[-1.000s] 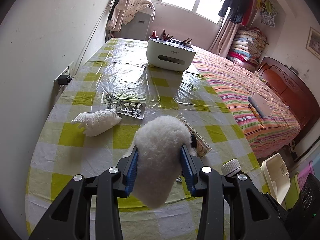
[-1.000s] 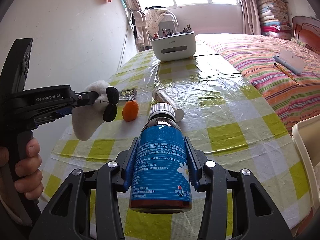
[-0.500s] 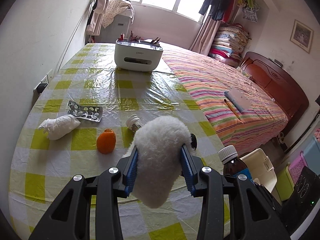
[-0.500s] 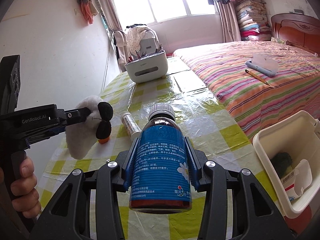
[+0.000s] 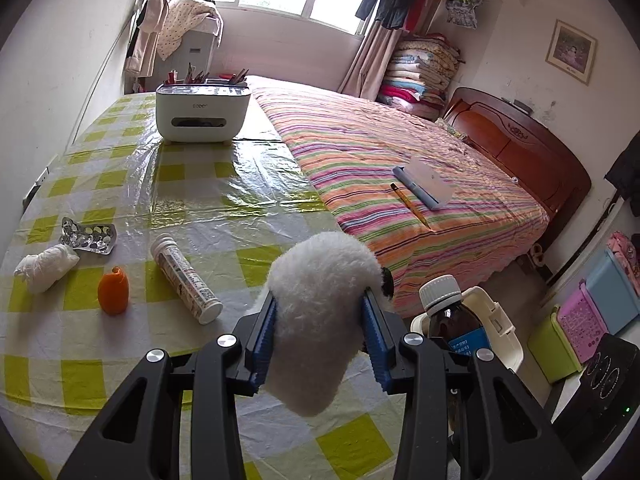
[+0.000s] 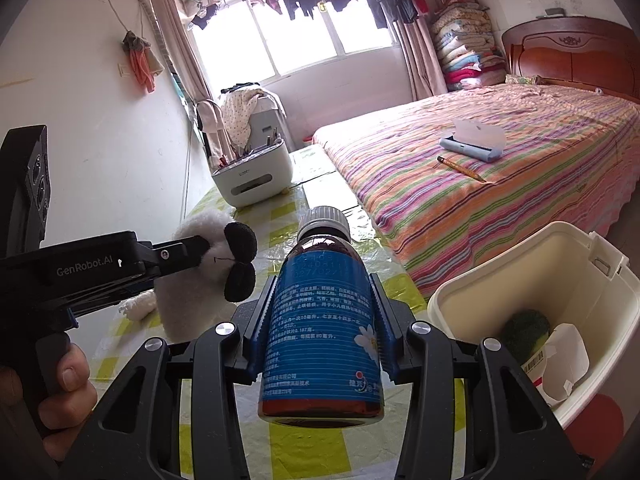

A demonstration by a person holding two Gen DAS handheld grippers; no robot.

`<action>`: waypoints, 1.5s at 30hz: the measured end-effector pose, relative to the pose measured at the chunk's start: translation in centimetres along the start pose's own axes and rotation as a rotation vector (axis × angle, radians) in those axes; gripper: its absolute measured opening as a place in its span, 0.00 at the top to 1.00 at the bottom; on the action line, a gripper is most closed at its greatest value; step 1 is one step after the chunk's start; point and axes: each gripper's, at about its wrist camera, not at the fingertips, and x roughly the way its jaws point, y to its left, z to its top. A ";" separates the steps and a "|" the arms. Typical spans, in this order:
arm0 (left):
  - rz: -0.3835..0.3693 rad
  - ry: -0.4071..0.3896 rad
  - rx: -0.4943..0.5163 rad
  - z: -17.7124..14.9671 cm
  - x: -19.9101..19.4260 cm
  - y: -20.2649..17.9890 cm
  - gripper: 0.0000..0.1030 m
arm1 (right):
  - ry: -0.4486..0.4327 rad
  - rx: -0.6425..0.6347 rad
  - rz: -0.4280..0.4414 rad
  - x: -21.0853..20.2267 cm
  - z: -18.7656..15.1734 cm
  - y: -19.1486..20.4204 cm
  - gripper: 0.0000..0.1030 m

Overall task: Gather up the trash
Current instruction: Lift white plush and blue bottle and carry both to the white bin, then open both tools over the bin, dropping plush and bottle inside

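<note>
Left hand-held gripper (image 5: 318, 340): clamped on a white fluffy plush toy with black ears (image 5: 320, 312), above the yellow-checked surface (image 5: 224, 184).
Right hand-held gripper (image 6: 322, 328): clamped on a brown glass bottle with blue label (image 6: 322, 332).
Cream plastic bin (image 6: 472, 280): beside the surface, holding scraps.

The brown medicine bottle (image 6: 320, 316), white-capped and blue-labelled, is sitting at frame centre, cap pointing away. The fluffy white plush toy (image 5: 316, 320) is occupying lower centre. The cream trash bin (image 6: 500, 280) is standing open at lower right, holding scraps.
</note>
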 end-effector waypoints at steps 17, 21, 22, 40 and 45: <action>-0.099 0.048 0.071 0.0 3.6 -7.9 0.62 | -0.125 0.191 -0.126 -3.2 2.1 -9.0 0.59; -0.125 0.057 0.088 -0.2 4.0 -9.6 0.61 | -0.149 0.234 -0.154 -3.6 2.2 -10.6 0.59; -0.128 0.056 0.095 -0.2 4.1 -10.0 0.61 | -0.156 0.247 -0.160 -3.8 2.1 -11.0 0.59; -0.179 0.096 0.146 -1.1 6.9 -14.7 0.61 | -0.298 0.461 -0.202 -7.1 0.7 -16.3 0.26; -0.186 0.113 0.151 -1.3 7.4 -15.1 0.58 | -0.321 0.498 -0.191 -7.6 0.4 -17.0 0.25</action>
